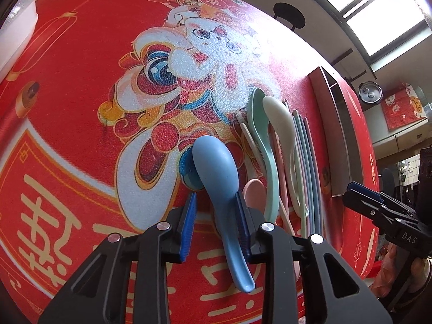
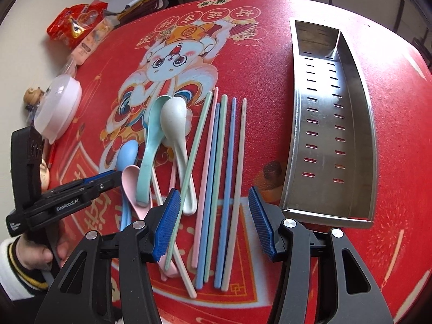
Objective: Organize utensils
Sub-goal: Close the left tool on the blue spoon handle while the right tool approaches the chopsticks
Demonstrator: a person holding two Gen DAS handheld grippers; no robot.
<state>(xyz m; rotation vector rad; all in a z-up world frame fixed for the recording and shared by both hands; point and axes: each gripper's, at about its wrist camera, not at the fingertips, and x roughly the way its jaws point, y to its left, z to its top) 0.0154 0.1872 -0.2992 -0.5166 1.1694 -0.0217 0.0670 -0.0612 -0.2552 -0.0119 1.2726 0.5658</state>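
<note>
left hand-held gripper [image 1: 216, 202]: we see jaws around the blue spoon [image 1: 216, 167], grip unclear
right hand-held gripper [image 2: 214, 202]: we see it open over chopsticks [image 2: 216, 189], lower centre

Daylight poured in from the windows [image 1: 378, 19], which were blown out to plain white. A pale wash of glare lay across the red bench cover [image 1: 81, 108] below them. The steel tray [image 2: 359, 124] threw back soft reflections. Shadows under the spoons [image 2: 172, 124] were short and faint. Both fisheye views bent hard at the edges, corners went dark, and everything stayed sharp and bright.
</note>
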